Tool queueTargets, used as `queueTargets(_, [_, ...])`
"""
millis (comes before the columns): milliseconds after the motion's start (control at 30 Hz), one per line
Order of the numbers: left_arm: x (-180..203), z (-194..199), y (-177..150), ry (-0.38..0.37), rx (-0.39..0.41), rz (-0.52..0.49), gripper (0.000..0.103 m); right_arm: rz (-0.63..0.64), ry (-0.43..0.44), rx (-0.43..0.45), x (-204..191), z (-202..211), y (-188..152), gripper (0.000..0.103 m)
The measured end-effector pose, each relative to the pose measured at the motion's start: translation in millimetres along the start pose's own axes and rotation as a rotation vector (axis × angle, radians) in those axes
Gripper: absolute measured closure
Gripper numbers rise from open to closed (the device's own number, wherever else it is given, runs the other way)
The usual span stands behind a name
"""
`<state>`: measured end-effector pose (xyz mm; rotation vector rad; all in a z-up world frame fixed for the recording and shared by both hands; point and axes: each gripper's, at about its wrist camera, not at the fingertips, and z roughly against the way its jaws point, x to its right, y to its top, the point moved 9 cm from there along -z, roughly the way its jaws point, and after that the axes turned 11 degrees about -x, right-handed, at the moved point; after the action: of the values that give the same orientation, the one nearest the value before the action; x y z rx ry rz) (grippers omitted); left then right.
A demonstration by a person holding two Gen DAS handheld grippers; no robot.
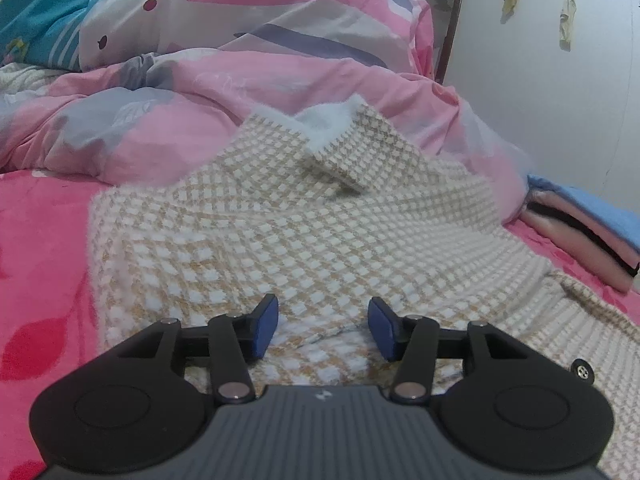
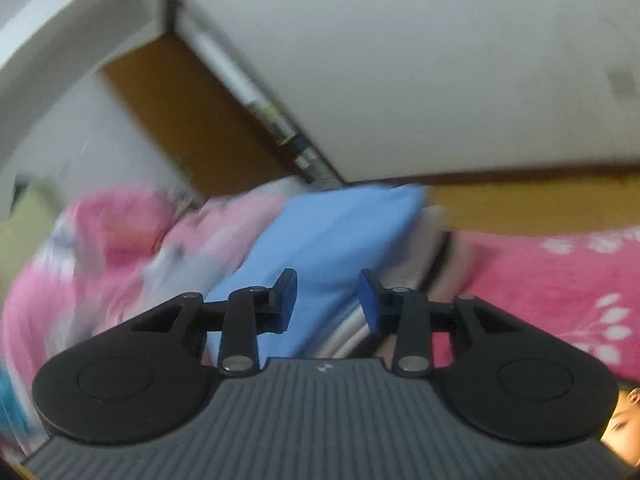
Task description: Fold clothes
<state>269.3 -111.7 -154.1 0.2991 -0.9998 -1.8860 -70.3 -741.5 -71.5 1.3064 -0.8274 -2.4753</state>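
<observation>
Left gripper (image 1: 323, 326) hovers released above the checked sweater (image 1: 304, 232), whose folded collar points away toward the quilt (image 1: 200, 92).

The checked sweater (image 1: 304, 232) is a fuzzy, nubbly knit in cream and tan, its turned-back cuff showing a fluffy white lining. At its 4 o'clock edge sits a glossy dark button (image 1: 582, 372). Under it the pink bedsheet (image 1: 40, 248) looks plush and matt. The quilt (image 1: 248, 72) at 12 o'clock is smooth woven cloth. The left gripper (image 1: 323, 328) has matt black plastic arms, shiny metal pivot pins and matt blue pads (image 1: 266, 330). The folded blue garment (image 2: 332, 240) looks smooth and matt.
</observation>
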Motion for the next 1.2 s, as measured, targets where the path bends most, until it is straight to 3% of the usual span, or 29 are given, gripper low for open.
queueTargets(167, [-0.6, 0.3, 0.2, -0.005, 0.003, 0.005, 0.051, -0.123, 0.082, -0.022, 27.3, -22.2, 22.0, 0.068])
queueTargets(433, [-1.1, 0.3, 0.4, -0.013, 0.006, 0.014, 0.051, -0.186, 0.054, -0.089, 41.2, -66.4, 31.2, 0.070])
queueTargets(500, [-1.7, 0.6, 0.7, -0.018, 0.007, 0.020, 0.051, -0.174, 0.059, -0.086, 40.1, -69.1, 31.8, 0.077])
queueTargets(533, [-1.8, 0.6, 0.8, -0.020, 0.008, 0.021, 0.051, -0.162, 0.063, -0.081, 38.7, -68.6, 32.2, 0.091])
queueTargets(567, [-1.9, 0.7, 1.0, -0.021, 0.008, 0.022, 0.052, -0.144, 0.071, -0.073, 37.6, -65.9, 33.1, 0.096])
queueTargets(667, [-2.3, 0.7, 1.4, -0.024, 0.008, 0.024, 0.051, 0.001, 0.060, -0.008, 24.9, -49.9, 38.9, 0.100])
queueTargets(833, [-3.5, 0.8, 1.7, -0.033, 0.010, 0.032, 0.051, 0.193, -0.084, 0.026, 15.5, -54.8, 39.2, 0.100])
queueTargets(1000, [-3.4, 0.8, 1.5, -0.034, 0.010, 0.032, 0.052, 0.246, -0.235, 0.011, 23.3, -65.9, 31.6, 0.091])
queueTargets(1067, [-3.3, 0.7, 1.4, -0.034, 0.010, 0.032, 0.051, 0.281, -0.303, 0.059, 19.7, -53.3, 32.8, 0.075])
queueTargets(1133, [-3.0, 0.6, 1.4, -0.033, 0.011, 0.032, 0.051, 0.326, -0.355, 0.123, 13.4, -37.1, 36.1, 0.074])
queueTargets(1200, [-2.8, 0.5, 1.4, -0.033, 0.011, 0.032, 0.051, 0.361, -0.351, 0.169, 2.7, -24.9, 38.3, 0.074])
